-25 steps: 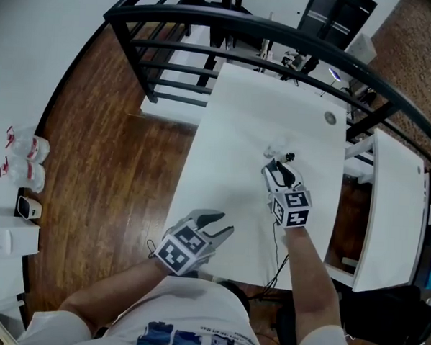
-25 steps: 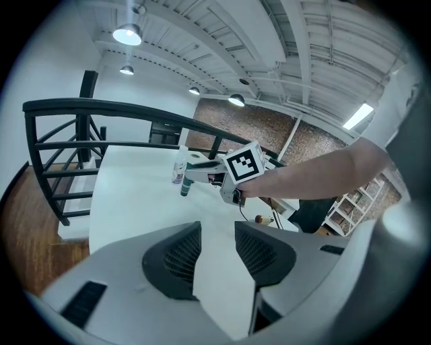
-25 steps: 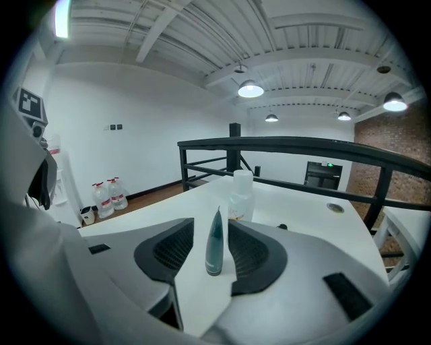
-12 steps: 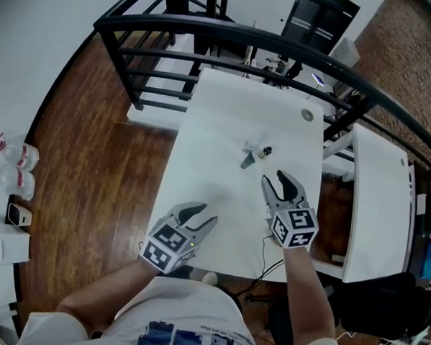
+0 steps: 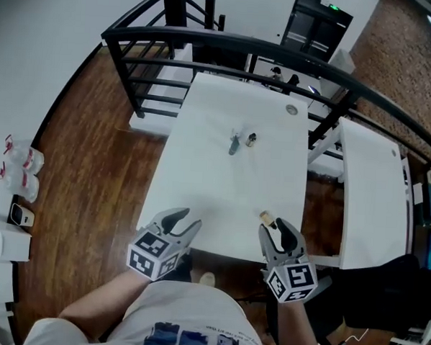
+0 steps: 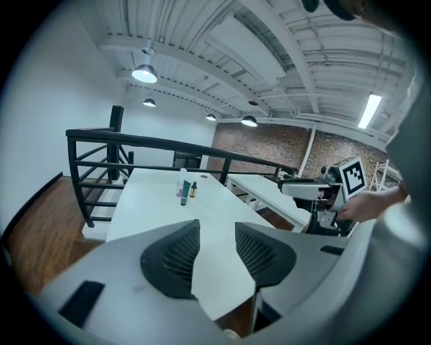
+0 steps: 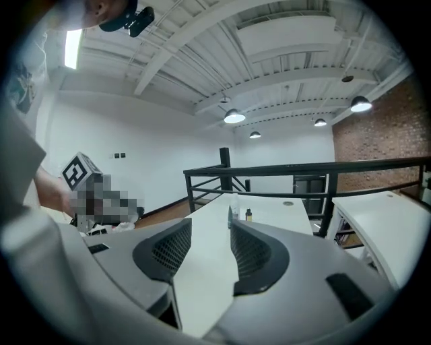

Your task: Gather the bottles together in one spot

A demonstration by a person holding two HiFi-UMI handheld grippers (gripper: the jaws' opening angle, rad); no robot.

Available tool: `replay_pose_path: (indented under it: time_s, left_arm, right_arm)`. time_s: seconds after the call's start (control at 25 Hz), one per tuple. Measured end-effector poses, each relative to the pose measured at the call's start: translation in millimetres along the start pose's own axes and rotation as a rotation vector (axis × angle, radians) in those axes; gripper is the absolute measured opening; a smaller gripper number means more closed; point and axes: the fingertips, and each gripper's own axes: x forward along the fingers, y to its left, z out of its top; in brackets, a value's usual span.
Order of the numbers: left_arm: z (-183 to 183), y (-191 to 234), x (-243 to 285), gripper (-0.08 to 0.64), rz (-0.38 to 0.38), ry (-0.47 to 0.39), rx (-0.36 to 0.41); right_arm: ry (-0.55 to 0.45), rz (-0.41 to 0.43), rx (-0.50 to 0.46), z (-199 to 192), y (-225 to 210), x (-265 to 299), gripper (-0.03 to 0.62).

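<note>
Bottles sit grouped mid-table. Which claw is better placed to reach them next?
Right, probably. In its own view the right claw has the bottles dead ahead, far past its jaws, which have just been opening and hold nothing. The left claw is open too, but sees them off to its left.

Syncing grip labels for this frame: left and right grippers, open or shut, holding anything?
Left gripper: open, narrow gap, nothing between the jaws.
Right gripper: open, jaws have just been opening, nothing between them.

light: bright, from ceiling lamps [image 6: 145, 73] | edges: fisheye bend, black corners (gripper views) | glare: white table [image 5: 228, 198]
</note>
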Motion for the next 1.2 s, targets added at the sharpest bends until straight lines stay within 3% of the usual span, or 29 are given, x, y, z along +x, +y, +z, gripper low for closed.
replay_pose_path:
  time_s: [0.28,0.56,1.0,1.2]
  left_arm:
    - [-39.1,-60.1,-49.9,0.141,0.042,0.009,-0.021]
    - [-56.6,-88.3,-69.2,0.155,0.062,-0.018,-0.039]
    - [-48.1,-89.5,-50.5,0.158,0.011,0.004,-0.013]
    - [-41.0,-70.1,-37.9,0.158,-0.004,0.04,0.006]
  right_arm:
    - [0.073,0.057,-0.018,-49.1,35.1,-96.0,0.207]
    - [0.08,0.053,-0.009,-69.9,31.9,-128.3,0.207]
    - [0.219,-0.026,-0.095,-139.4,-36.2,-82.1,0.207]
    - [0.296,-0.006,-0.178,-168.8,-70.0,-32.0,0.207]
